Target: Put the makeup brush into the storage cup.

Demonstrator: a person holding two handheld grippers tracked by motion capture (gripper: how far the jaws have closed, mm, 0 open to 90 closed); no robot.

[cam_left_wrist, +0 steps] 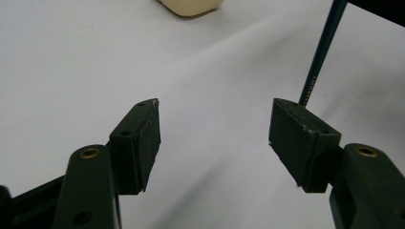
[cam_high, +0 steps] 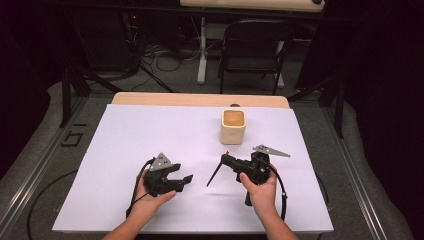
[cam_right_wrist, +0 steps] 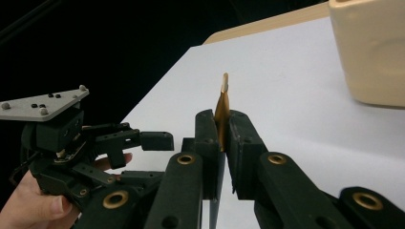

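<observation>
Cup (cam_high: 233, 126) on table (cam_high: 150, 130), far side, right of centre. Right gripper (cam_high: 226, 159) with pencil (cam_high: 216, 174) just before it; left gripper (cam_high: 184, 181) leftward.

The pencil's (cam_right_wrist: 222, 112) middle is hidden between the right tongs (cam_right_wrist: 222, 143).

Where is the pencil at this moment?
The pencil is clamped in the right gripper, slanting down to the white sheet between both grippers, in front of the cream cup.

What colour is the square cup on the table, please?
Cream cup, clearest in the high view.
</observation>
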